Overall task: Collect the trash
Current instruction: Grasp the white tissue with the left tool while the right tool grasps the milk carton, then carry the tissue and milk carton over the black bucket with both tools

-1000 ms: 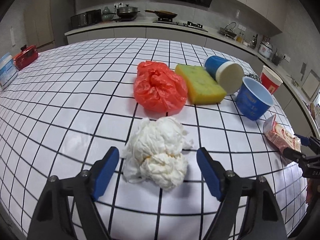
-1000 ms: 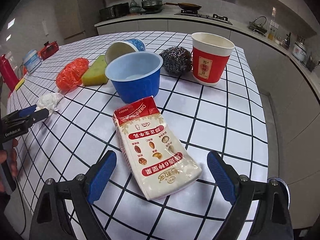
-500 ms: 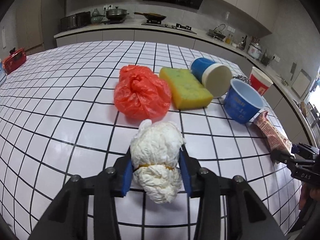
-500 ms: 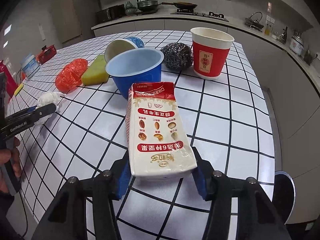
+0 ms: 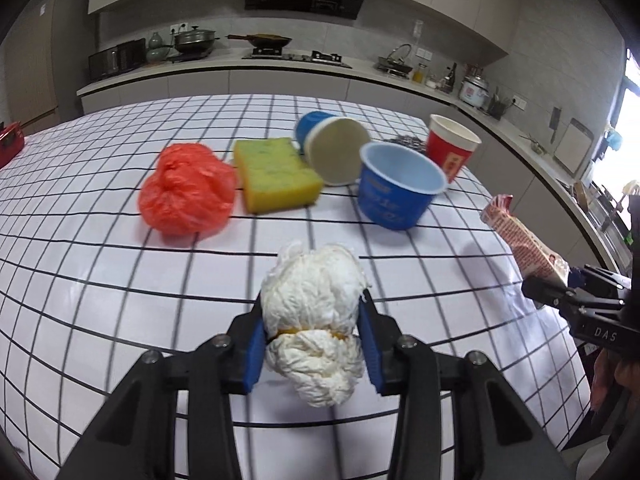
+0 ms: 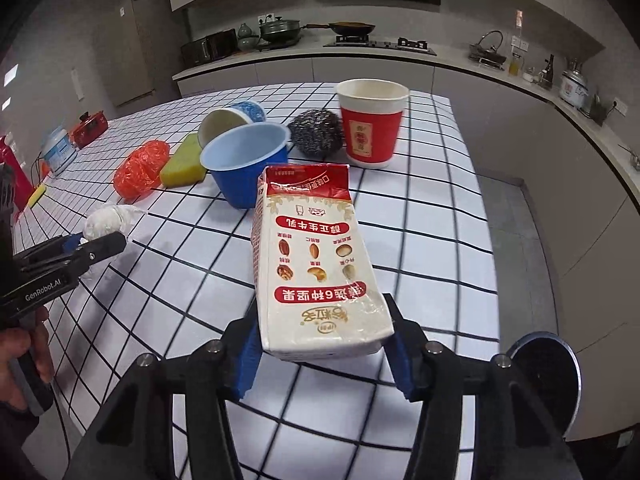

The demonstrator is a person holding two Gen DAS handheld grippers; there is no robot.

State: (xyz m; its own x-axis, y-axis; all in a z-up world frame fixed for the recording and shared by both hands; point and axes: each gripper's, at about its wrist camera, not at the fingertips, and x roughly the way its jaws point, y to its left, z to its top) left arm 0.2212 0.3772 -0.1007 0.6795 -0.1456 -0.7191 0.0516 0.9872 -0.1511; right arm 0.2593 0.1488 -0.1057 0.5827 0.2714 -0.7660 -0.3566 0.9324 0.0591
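Observation:
My left gripper [image 5: 312, 344] is shut on a white crumpled tissue wad [image 5: 314, 308] and holds it above the checked table [image 5: 100, 280]. My right gripper [image 6: 322, 350] is shut on a red and white milk carton [image 6: 316, 260] and holds it lifted off the table. The carton [image 5: 524, 240] and the right gripper [image 5: 568, 292] show at the right of the left wrist view. The tissue wad [image 6: 106, 220] and the left gripper [image 6: 86, 246] show at the left of the right wrist view.
On the table lie a red plastic bag [image 5: 186, 192], a yellow sponge [image 5: 274, 174], a tipped blue and white cup [image 5: 334, 146], an upright blue cup [image 5: 398, 184], a steel scourer [image 6: 318, 132] and a red paper cup [image 6: 372, 124]. A round bin lid [image 6: 548, 376] is on the floor, right.
Both grippers closed on their objects, then lifted them: the left took the tissue wad, the right took the milk carton. Both now sit higher above the table.

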